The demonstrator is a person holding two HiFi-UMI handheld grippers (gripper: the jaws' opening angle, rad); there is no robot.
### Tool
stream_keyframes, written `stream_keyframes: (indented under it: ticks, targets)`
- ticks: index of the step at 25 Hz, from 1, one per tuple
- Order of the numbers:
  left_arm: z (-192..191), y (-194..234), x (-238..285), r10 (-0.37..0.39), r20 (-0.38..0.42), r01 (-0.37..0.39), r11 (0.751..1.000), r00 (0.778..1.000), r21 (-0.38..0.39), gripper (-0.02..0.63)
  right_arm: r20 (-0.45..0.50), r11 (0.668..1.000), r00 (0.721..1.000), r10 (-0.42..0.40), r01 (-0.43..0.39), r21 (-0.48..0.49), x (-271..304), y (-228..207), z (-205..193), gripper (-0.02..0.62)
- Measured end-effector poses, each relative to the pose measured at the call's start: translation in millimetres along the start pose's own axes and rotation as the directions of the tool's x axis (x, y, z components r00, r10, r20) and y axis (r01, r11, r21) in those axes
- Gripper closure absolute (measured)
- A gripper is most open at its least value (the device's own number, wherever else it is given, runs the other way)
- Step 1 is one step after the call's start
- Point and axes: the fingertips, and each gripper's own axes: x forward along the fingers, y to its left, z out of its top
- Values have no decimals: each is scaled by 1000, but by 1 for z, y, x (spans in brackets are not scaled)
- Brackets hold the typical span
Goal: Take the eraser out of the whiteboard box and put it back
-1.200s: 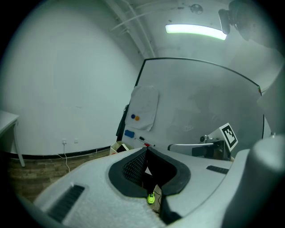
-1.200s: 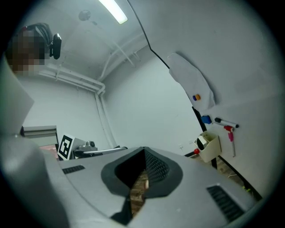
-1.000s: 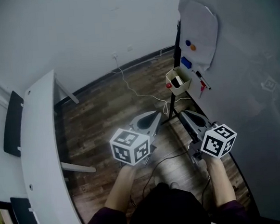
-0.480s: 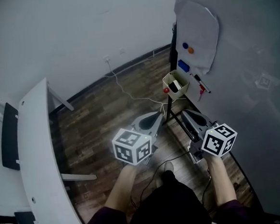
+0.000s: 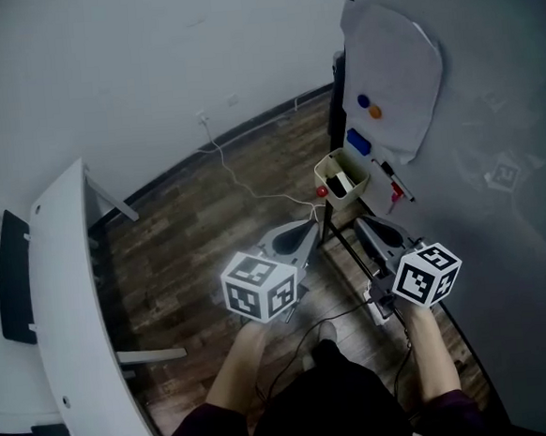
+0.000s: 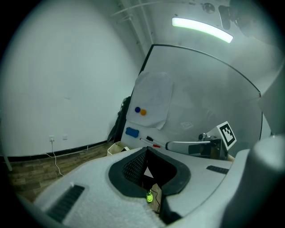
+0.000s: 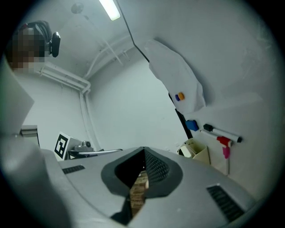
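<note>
Since the eraser (image 5: 339, 185), seemingly the dark block, sits in the cream box (image 5: 323, 171) by the whiteboard's (image 5: 490, 101) lower left corner, open the right gripper (image 5: 359, 222) before reaching in from above. Its jaws and the left gripper's (image 5: 309, 224) are closed, empty. Wood-plank floor (image 5: 209, 236), white desk (image 5: 66, 276) left, pale wall (image 5: 148, 62).

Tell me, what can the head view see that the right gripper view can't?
Only the head view shows the long white table, the white cable on the floor and the person's arms. Only the right gripper view shows the ceiling light. Both show the cream box on the whiteboard, the markers and the white sheet.
</note>
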Motion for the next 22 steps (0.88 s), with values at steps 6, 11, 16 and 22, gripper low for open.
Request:
stream_keyframes:
  ticks: [6, 11, 16, 22]
  targets:
    - [3, 18, 30, -3, -17, 3, 1000, 1000, -17, 601, -10, 1000, 1000, -10, 10, 12, 19, -27, 5, 592]
    - [0, 31, 51, -6, -31, 5, 999, 1000, -35, 601, -26, 1000, 1000, -15, 16, 20, 33, -44, 4, 592]
    - [-6, 40, 69, -7, -47, 5, 999, 999, -43, 600, -36, 1000, 999, -31, 31, 5, 43, -60, 1, 592]
    - [1, 42, 77, -2, -38, 1, 999, 999, -36, 601, -41, 1000, 999, -30, 30, -7, 51, -64, 2, 592]
